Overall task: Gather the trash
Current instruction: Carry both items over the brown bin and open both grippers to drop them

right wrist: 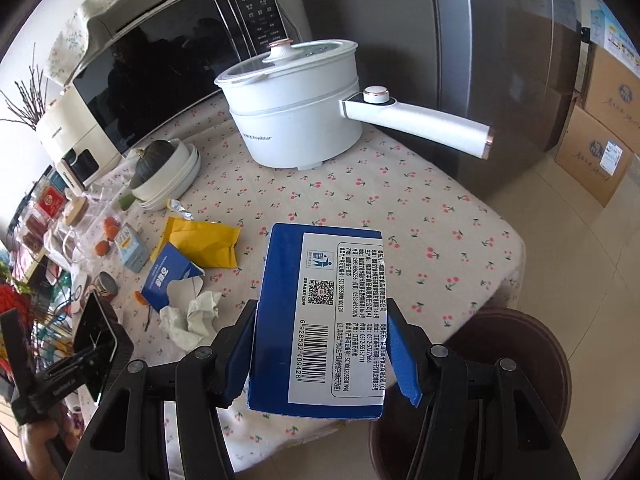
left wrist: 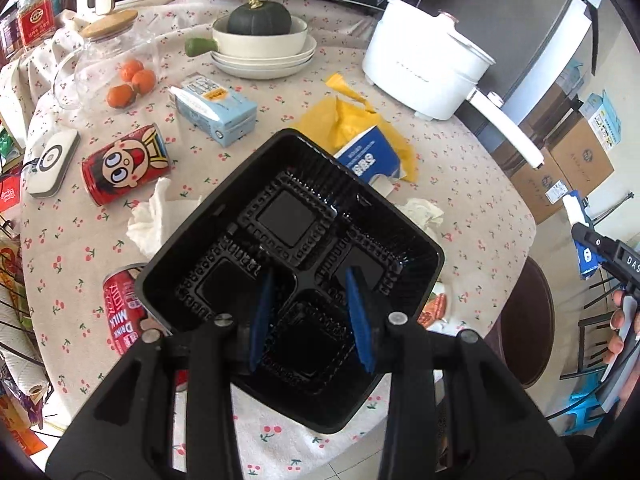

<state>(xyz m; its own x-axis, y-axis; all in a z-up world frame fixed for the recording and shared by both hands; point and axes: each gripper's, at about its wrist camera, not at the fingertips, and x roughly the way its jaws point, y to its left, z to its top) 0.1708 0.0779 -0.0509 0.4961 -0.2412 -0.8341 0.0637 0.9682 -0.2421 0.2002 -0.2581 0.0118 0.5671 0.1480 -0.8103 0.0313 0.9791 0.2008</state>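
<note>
We see the black tray (left wrist: 292,236) covering part of the blue carton (left wrist: 370,158) at one o'clock and most of the red milk can (left wrist: 122,314) at nine o'clock. We cannot tell whether the left gripper (left wrist: 312,320) grips the tray's near wall, which hides behind its arms. In the right wrist view, the blue box (right wrist: 316,316) blocks the table edge behind it, and its small print is unreadable.
</note>
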